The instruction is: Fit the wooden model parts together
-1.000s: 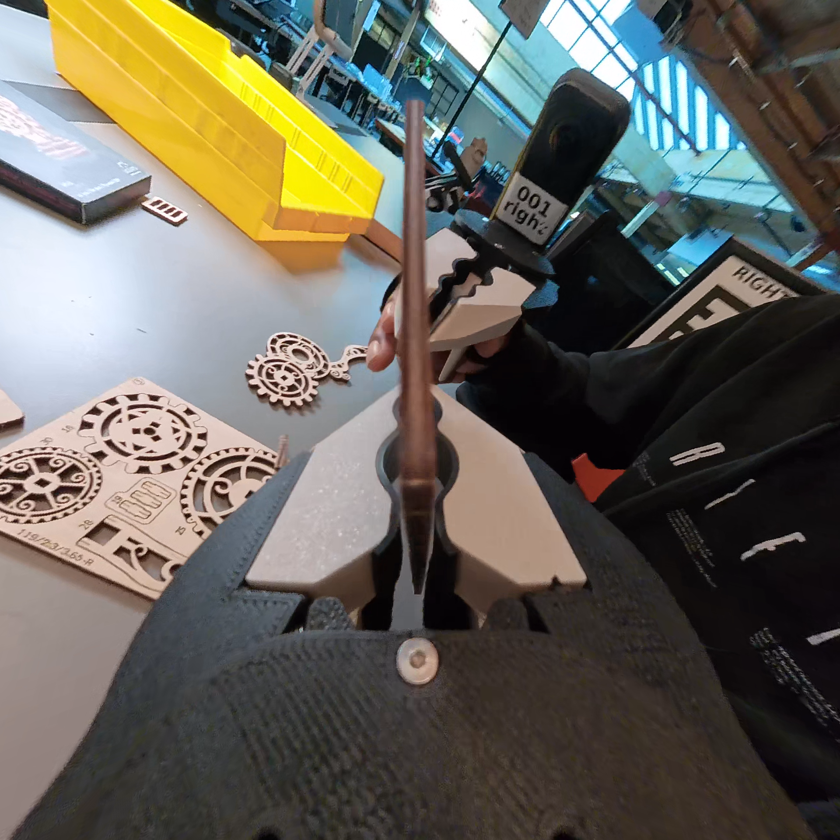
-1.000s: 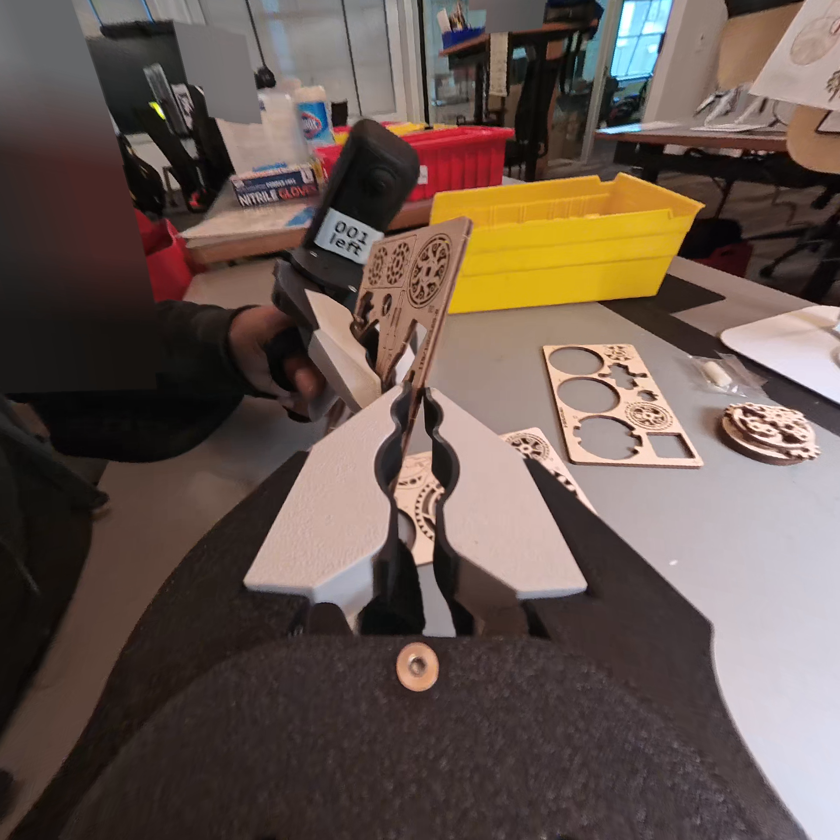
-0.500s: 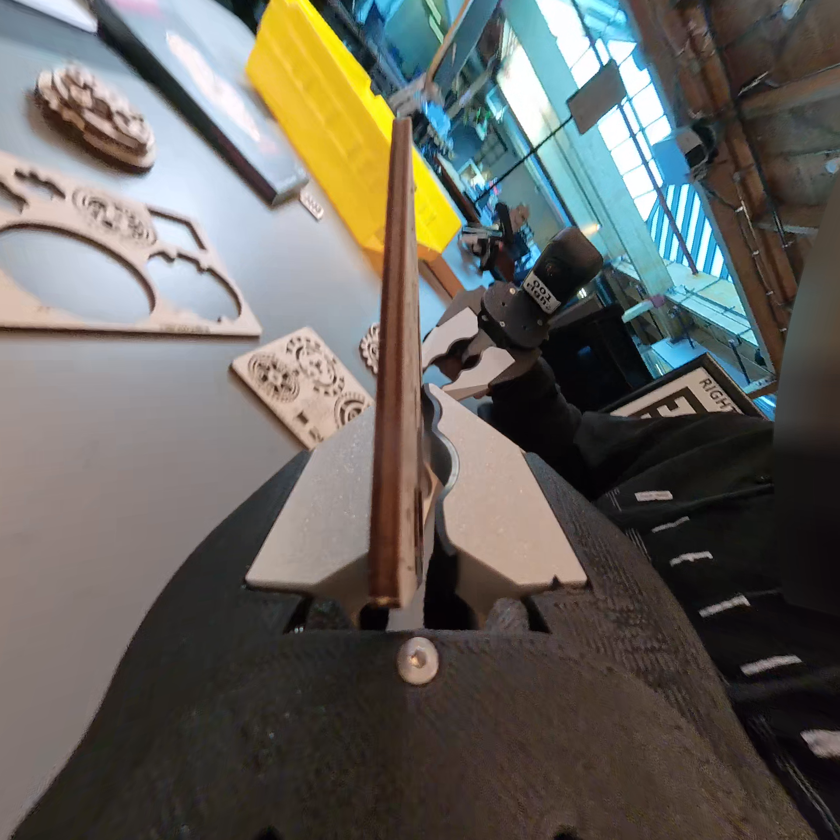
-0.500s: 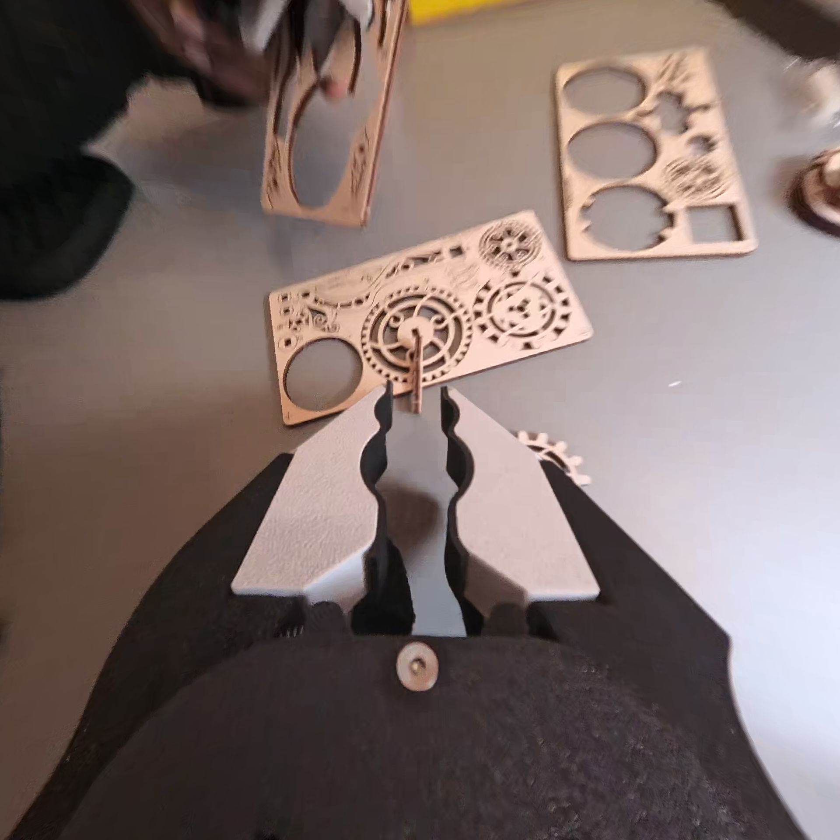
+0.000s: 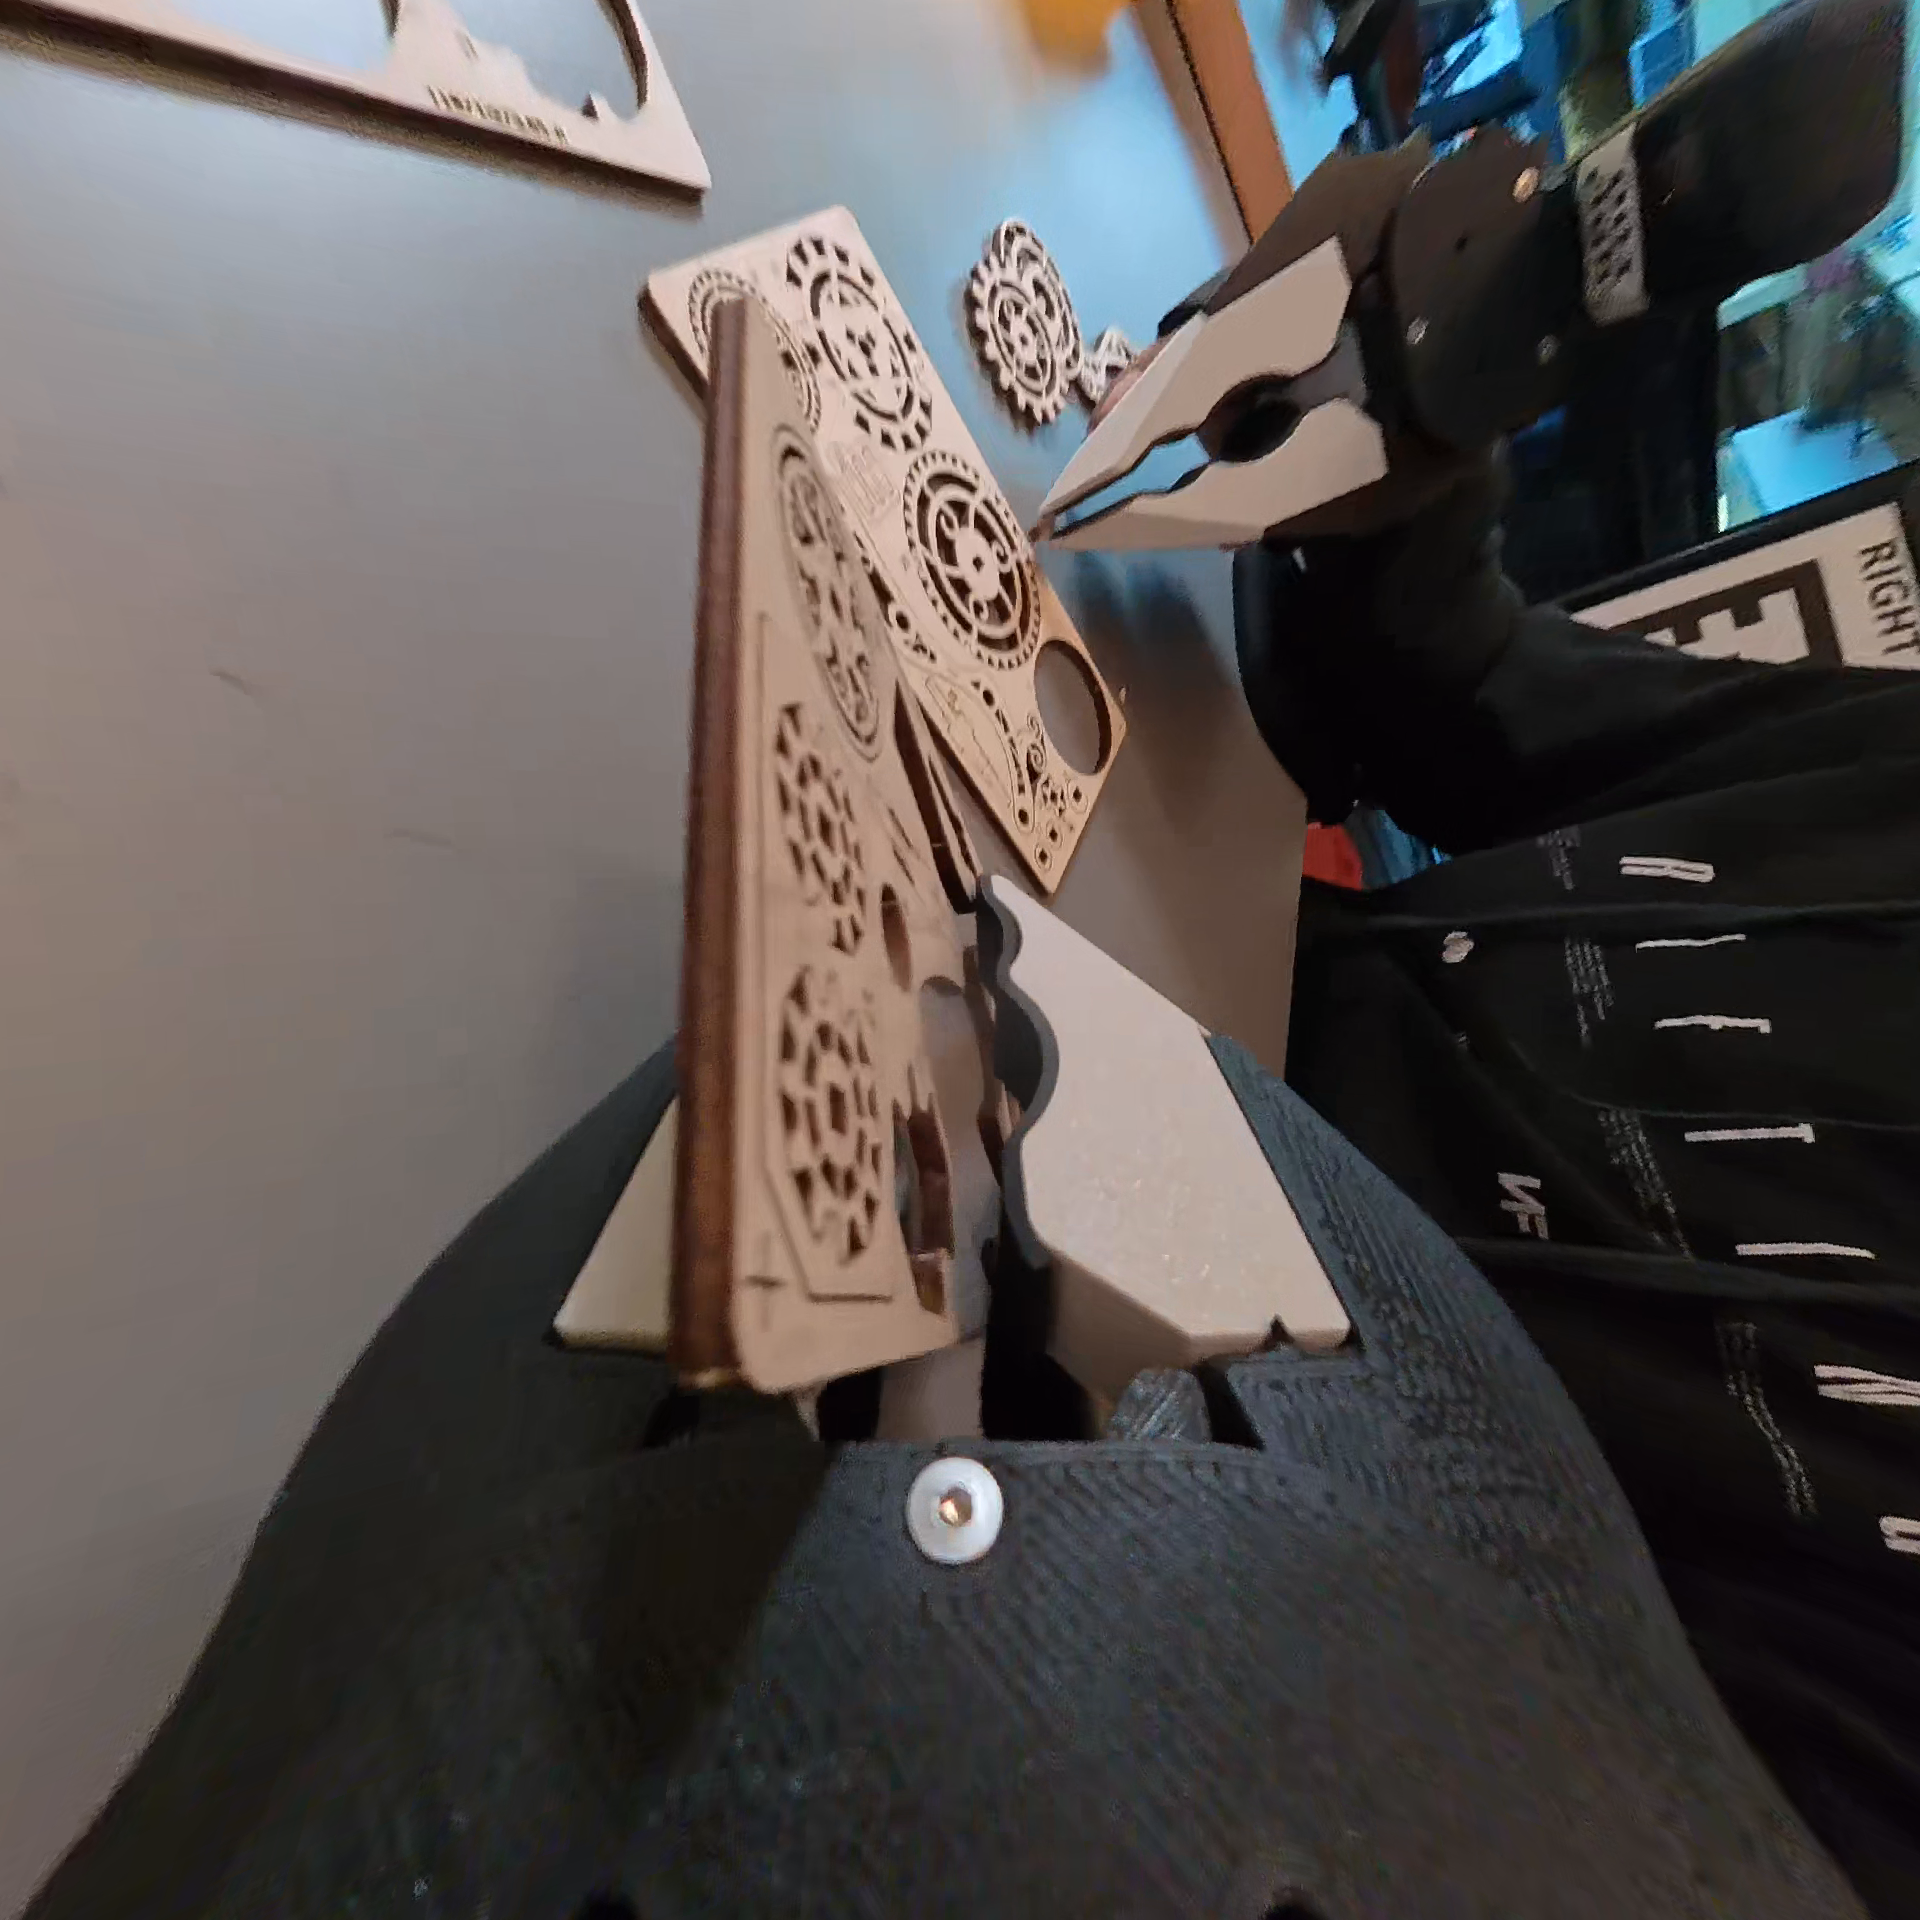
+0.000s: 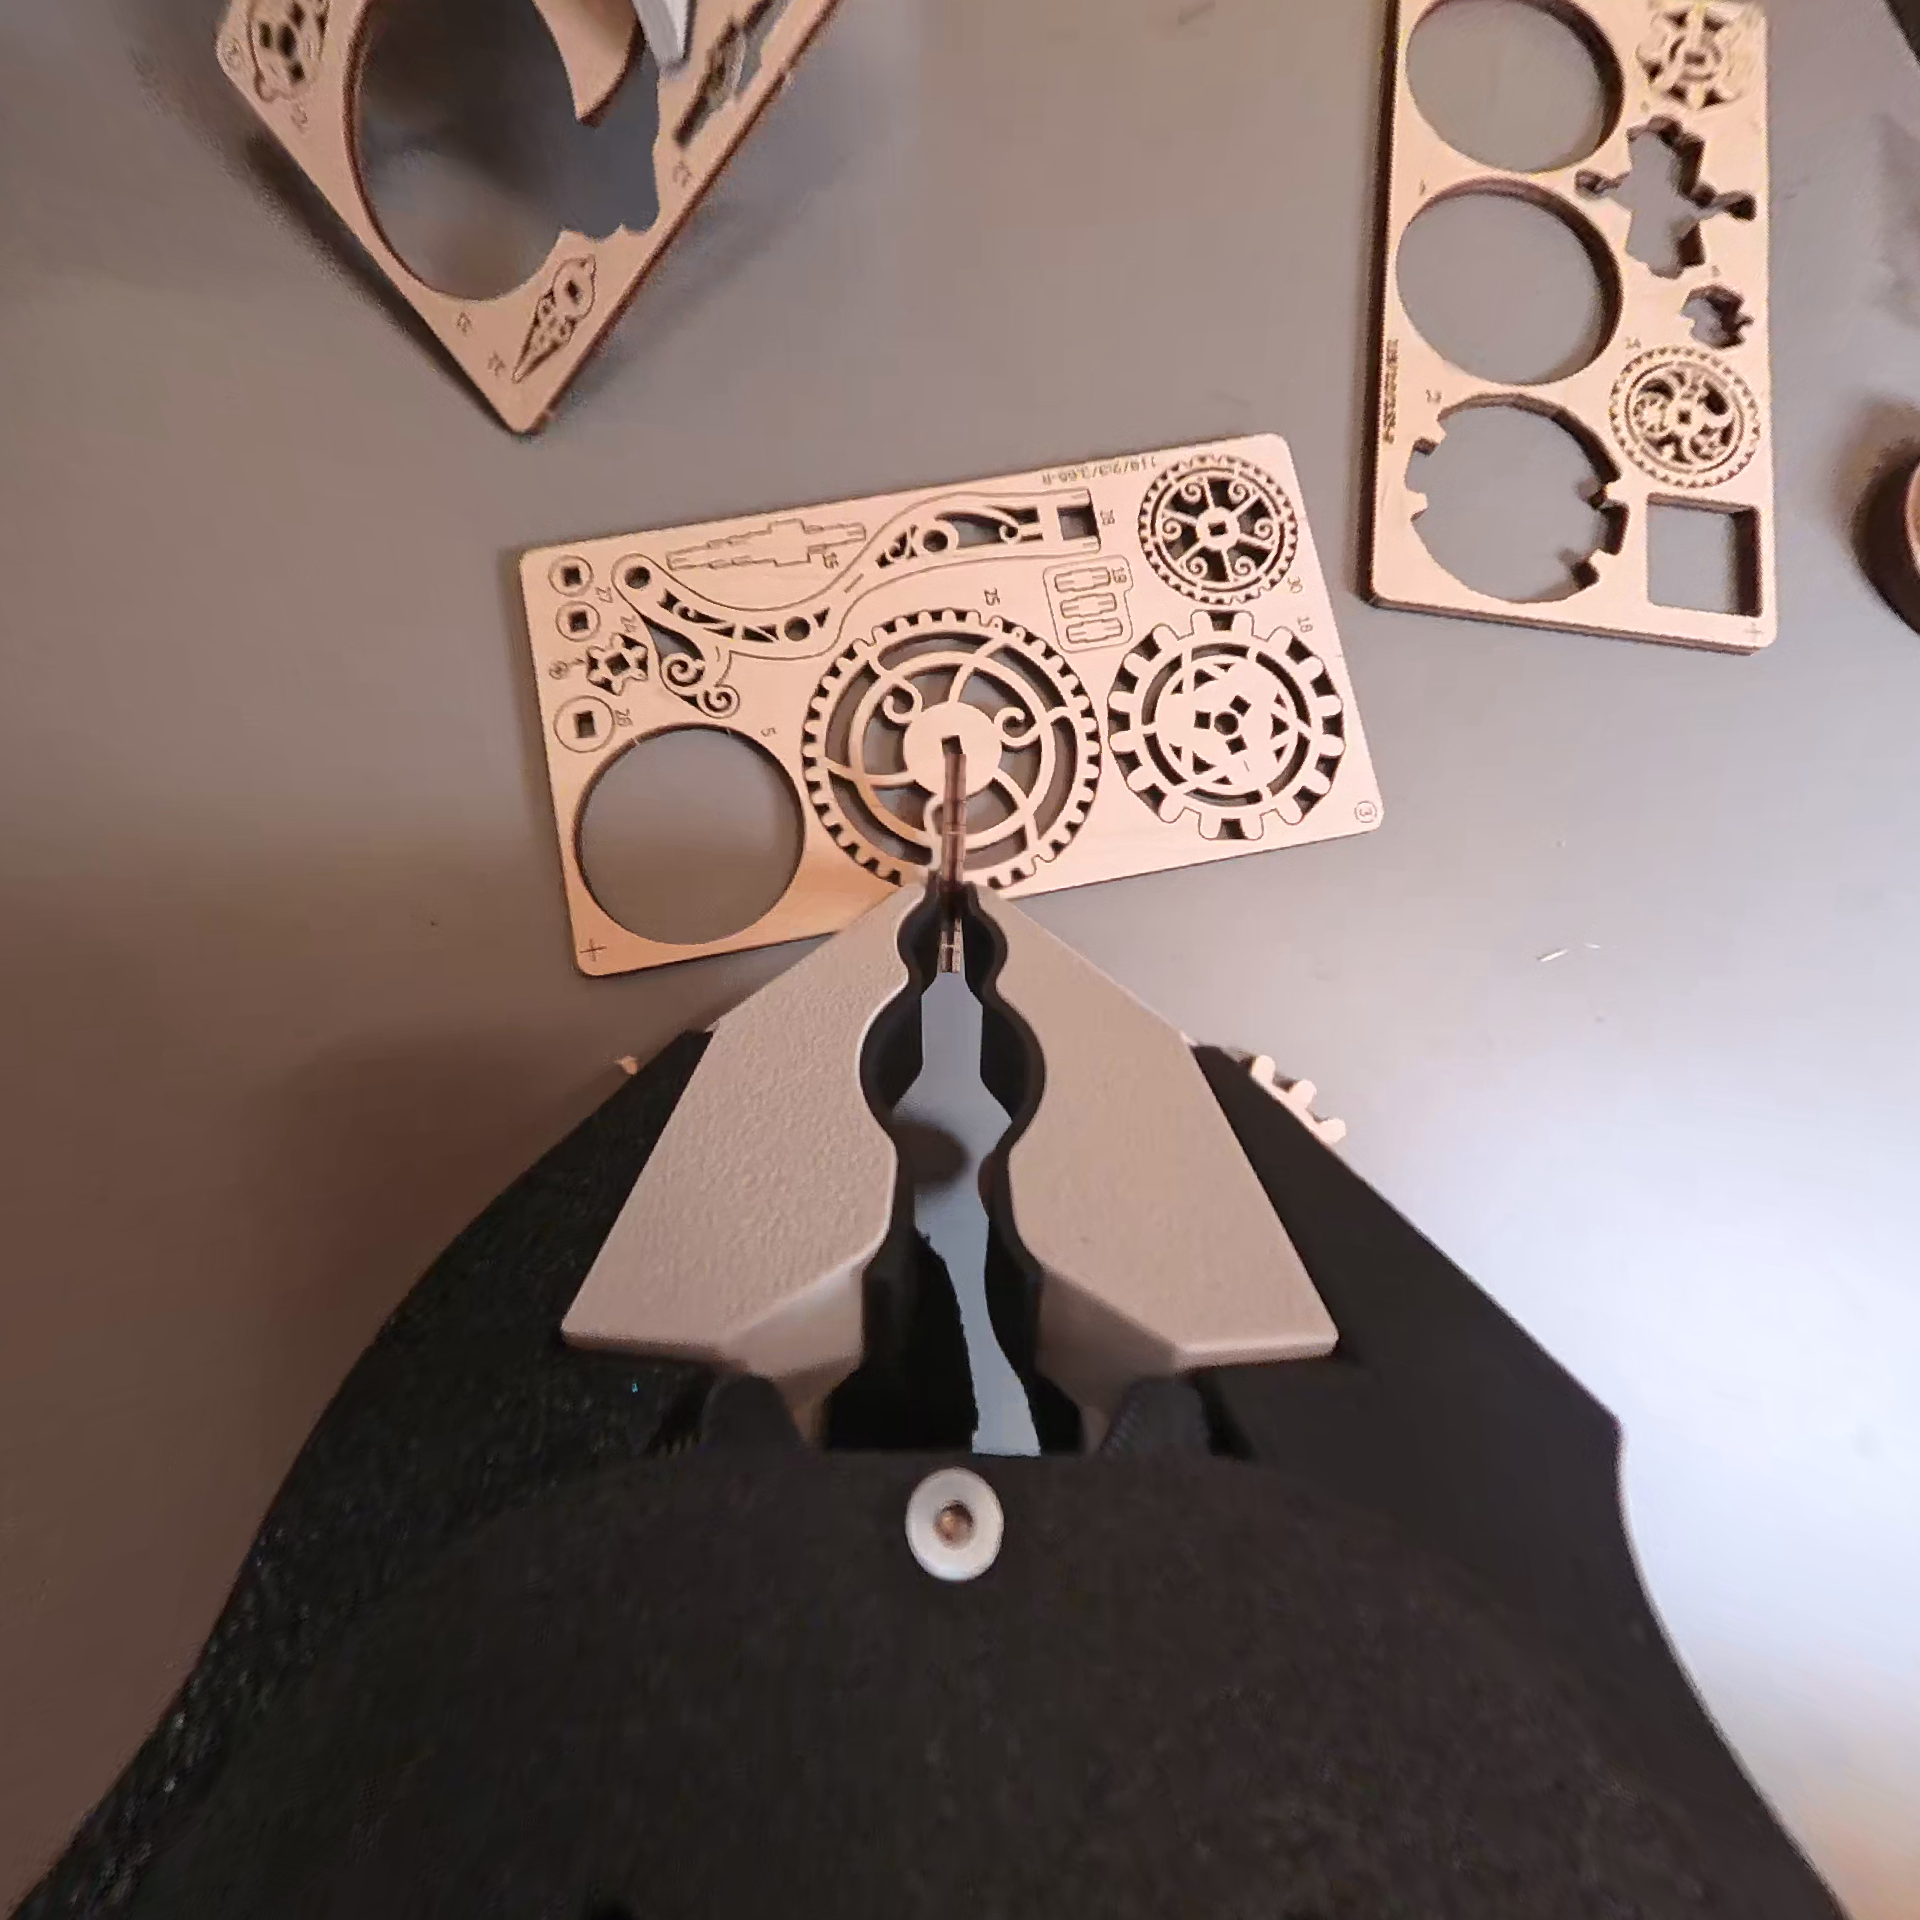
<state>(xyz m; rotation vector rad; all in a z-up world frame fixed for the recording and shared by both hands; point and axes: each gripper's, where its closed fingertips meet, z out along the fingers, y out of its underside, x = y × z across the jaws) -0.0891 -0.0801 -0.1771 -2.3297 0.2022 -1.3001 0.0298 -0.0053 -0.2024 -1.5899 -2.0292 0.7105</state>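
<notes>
A small, thin wooden piece [image 6: 951,831] is pinched edge-on at the very tips of the right gripper [image 6: 951,914], whose fingers are closed on it, just below the centre of the right wrist view. It points down at the hub of a large gear still uncut in a flat wooden parts sheet [image 6: 1320,665] lying on the grey table [image 6: 312,727] at mid-frame. Whether the piece touches the hub cannot be told.

In the left wrist view, the left gripper [image 5: 935,1091] is clamped on a second wooden sheet [image 5: 790,935], held upright and seen nearly edge-on at centre frame, with gear shapes cut into its face. That sheet's lower end shows at the upper left of the right wrist view, with a large round hole where a part is gone.

At the upper right of the right wrist view lies a third sheet [image 6: 1725,613], mostly emptied, with three large round holes. A loose gear [image 5: 1023,322] rests on the table near the top of the left wrist view, beside the sleeve of the person in black.

The work looks early to middling: several parts are punched out, many remain in their sheets, and no joined pair is clearly visible.
</notes>
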